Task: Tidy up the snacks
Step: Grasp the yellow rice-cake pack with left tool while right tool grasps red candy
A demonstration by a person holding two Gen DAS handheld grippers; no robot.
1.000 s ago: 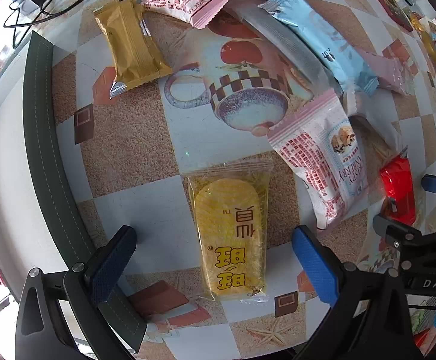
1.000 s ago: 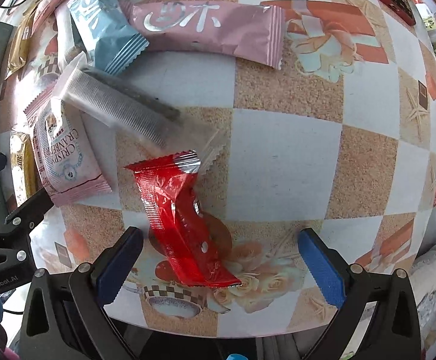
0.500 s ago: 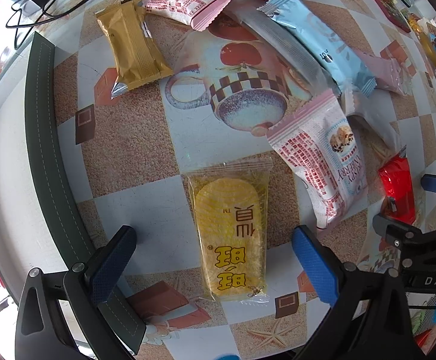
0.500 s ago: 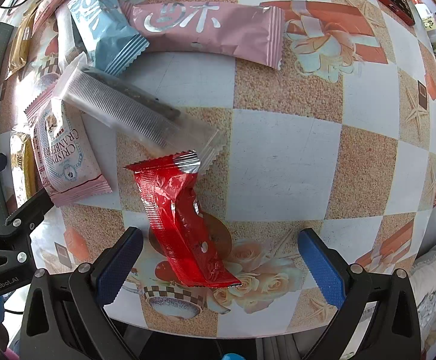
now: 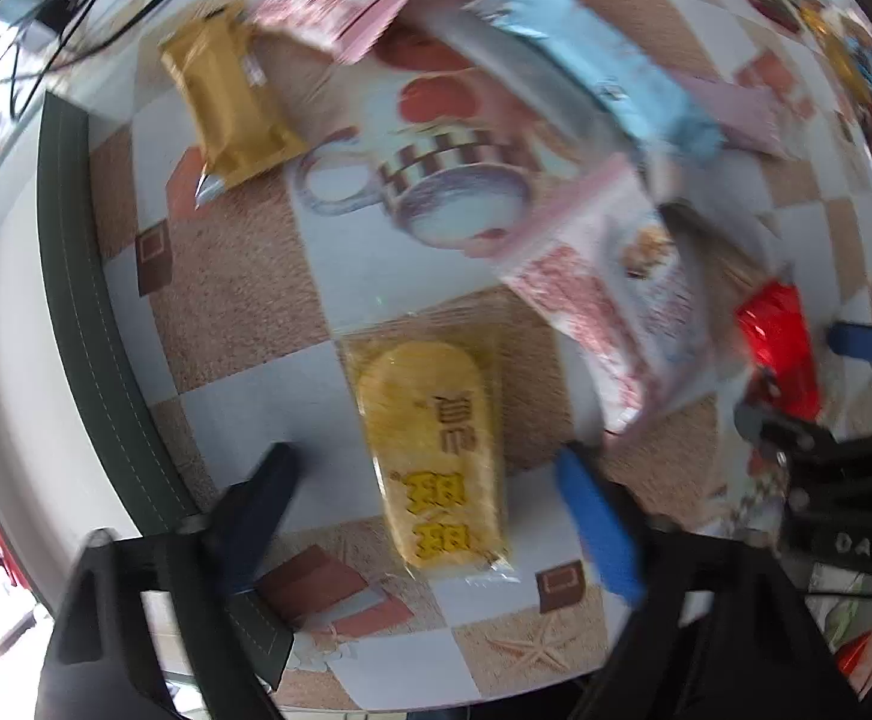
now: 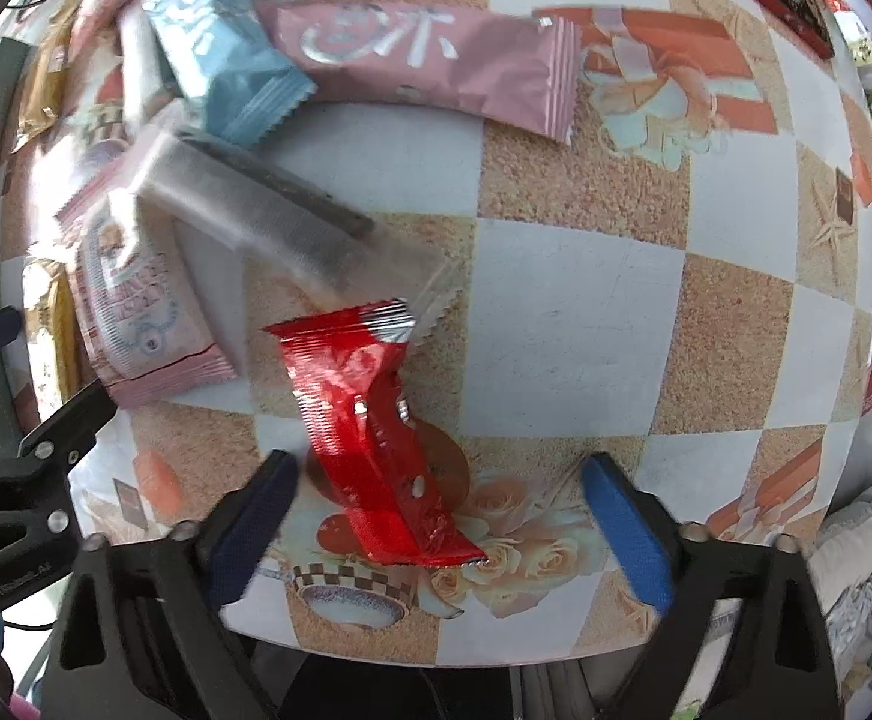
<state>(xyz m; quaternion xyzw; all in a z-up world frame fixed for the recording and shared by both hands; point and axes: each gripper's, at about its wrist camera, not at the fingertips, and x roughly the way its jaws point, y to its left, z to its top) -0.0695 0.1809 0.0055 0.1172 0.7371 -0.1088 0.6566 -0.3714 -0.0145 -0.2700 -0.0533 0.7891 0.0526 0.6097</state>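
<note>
Left gripper (image 5: 429, 516) is spread, straddling the yellow pack (image 5: 436, 456); right gripper (image 6: 442, 516), spread, straddles the red pack (image 6: 369, 438) on the tabletop (image 6: 556, 312).

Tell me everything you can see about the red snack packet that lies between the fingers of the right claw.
The red snack packet is a long, narrow pouch of shiny, crinkled foil-like film with crimped ends; the far end shows a silver strip. It lies flat on the patterned tablecloth, slightly twisted, running from the far left toward the near right. Its far end overlaps the clear ridged packet. The open right claw straddles its near end without touching it. In the left wrist view it appears at the right edge, blurred.
</note>
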